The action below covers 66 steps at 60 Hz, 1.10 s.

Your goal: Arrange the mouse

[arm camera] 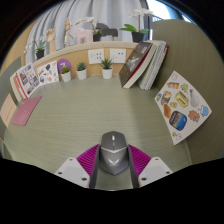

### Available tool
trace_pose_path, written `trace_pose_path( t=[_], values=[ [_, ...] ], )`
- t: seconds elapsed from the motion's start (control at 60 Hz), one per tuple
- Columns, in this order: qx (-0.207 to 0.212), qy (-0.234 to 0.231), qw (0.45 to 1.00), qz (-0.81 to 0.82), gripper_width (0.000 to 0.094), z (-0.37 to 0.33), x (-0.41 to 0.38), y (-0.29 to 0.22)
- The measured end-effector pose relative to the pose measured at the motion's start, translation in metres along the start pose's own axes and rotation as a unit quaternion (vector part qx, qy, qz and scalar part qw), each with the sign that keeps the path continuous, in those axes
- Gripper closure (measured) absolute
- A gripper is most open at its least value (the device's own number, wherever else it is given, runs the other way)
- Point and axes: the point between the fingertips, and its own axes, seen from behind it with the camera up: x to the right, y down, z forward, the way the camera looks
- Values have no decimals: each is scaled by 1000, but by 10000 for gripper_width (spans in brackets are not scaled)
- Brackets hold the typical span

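A grey computer mouse [111, 157] with a white V-shaped line on its back sits between my two fingers. The magenta pads [90, 158] press against both its sides, so my gripper [111, 162] is shut on the mouse. The mouse is held just above the pale green table [90, 110], near its front. Whether the mouse's underside touches the table is hidden.
Picture cards stand along the back and left [30, 77]. Small potted plants [106, 68] stand at the back. Leaning books [145, 62] are at the back right, a picture sheet [182, 105] lies at the right, and a pink card [27, 110] lies at the left.
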Motion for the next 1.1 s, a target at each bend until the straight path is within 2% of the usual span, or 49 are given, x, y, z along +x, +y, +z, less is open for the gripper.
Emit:
trace_pose_path(
  t=[0.067,0.183,0.2,0.217,0.267,0.3,0.483,0.55,0.633,0.783,0.917,0.983,1.05,1.1],
  values=[
    [-1,2,1000,3,462,0,-1,1],
    [-16,11,1000,8,567,-1,-1,3],
    [-18,13,1000,10,525,0,-1,3],
    [-21,14,1000,12,609,0,-1,3],
    [-25,19,999,17,624,1,0,4],
    [-27,23,999,16,668,1,1,4],
    [-53,59,996,36,670,-5,-3,-1],
    [-37,76,996,38,668,-20,-12,-27],
    [3,96,994,48,667,-54,-34,-79],
    [105,106,988,46,668,-128,-106,-204],
    [181,80,980,30,668,-177,-205,-296],
    [212,53,976,19,668,-186,-262,-329],
    [230,27,973,6,669,-181,-315,-347],
    [223,15,975,-6,669,-166,-353,-354]
  ],
)
